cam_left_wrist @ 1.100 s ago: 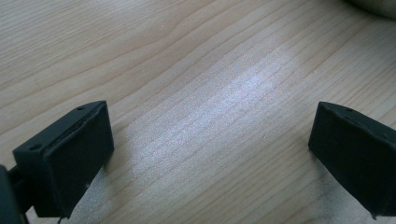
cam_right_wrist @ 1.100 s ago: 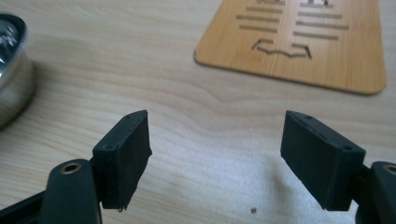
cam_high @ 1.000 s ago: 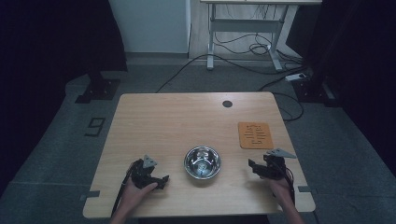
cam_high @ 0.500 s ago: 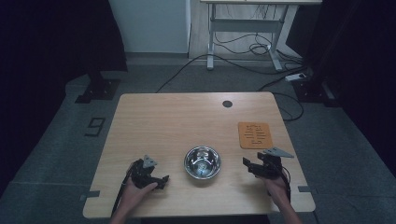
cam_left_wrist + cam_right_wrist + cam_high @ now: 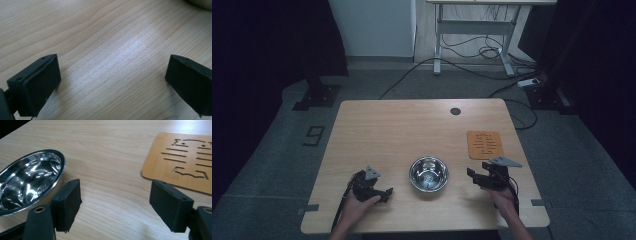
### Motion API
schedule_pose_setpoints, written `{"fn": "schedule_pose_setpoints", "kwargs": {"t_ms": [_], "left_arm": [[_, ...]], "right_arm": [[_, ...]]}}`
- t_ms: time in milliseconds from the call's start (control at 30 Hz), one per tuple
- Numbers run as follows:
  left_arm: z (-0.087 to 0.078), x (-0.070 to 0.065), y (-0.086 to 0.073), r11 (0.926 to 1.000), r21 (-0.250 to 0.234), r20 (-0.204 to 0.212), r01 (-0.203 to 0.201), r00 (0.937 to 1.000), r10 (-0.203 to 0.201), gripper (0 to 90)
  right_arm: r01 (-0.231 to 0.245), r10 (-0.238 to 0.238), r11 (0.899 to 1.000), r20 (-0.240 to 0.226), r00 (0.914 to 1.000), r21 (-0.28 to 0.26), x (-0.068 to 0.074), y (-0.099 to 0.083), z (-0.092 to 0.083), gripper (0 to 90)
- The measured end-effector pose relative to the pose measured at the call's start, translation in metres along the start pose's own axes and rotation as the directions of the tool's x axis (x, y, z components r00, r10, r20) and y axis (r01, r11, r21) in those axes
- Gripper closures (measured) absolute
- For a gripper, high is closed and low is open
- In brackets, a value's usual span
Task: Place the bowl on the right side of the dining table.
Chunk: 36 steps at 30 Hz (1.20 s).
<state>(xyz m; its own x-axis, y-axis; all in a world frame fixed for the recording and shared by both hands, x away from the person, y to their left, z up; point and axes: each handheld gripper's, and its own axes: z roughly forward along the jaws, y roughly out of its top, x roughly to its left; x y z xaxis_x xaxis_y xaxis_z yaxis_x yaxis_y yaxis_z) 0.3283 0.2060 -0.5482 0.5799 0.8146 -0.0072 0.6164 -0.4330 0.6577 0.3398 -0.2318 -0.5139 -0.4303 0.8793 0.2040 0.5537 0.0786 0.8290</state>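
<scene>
A shiny steel bowl (image 5: 428, 173) stands empty near the front middle of the wooden table (image 5: 402, 130). Left of it, my left gripper (image 5: 386, 194) rests low on the wood, open, with bare tabletop between its jaws (image 5: 112, 82). On the bowl's right my right gripper (image 5: 473, 176) is open too, held just above the table and pointing toward the bowl. In the right gripper view the bowl (image 5: 27, 180) lies just beyond the left jaw, and a thin orange wooden mat (image 5: 185, 160) with cut-out slots lies beyond the right jaw. Nothing is held.
The orange mat (image 5: 484, 144) lies flat near the table's right edge. A small dark round grommet (image 5: 455, 111) sits at the back of the table. Cables and desk legs (image 5: 472, 47) cross the floor beyond the table.
My right gripper has slid left, closer to the bowl. The left gripper and the bowl have stayed where they were.
</scene>
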Motion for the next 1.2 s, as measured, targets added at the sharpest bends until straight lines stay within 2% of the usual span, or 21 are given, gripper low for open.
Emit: {"fn": "schedule_pose_setpoints", "kwargs": {"t_ms": [300, 600, 1200], "left_arm": [[0.0, 0.0, 0.0, 1.0, 0.0, 0.0, 0.0, 1.0, 0.0, 0.0], [0.0, 0.0, 0.0, 1.0, 0.0, 0.0, 0.0, 1.0, 0.0, 0.0], [0.001, 0.0, 0.001, 1.0, 0.001, 0.0, -0.001, 1.0, 0.001, 0.0]], "right_arm": [[0.014, -0.014, 1.0, -0.036, 0.9993, -0.005, 0.015, 0.012, 0.008, 25.3], [0.02, -0.021, 1.0, -0.05, 0.9985, -0.01, 0.022, 0.022, 0.014, 25.4], [0.022, -0.021, 1.0, -0.102, 0.9946, 0.007, 0.044, 0.036, 0.044, 24.9]]}}
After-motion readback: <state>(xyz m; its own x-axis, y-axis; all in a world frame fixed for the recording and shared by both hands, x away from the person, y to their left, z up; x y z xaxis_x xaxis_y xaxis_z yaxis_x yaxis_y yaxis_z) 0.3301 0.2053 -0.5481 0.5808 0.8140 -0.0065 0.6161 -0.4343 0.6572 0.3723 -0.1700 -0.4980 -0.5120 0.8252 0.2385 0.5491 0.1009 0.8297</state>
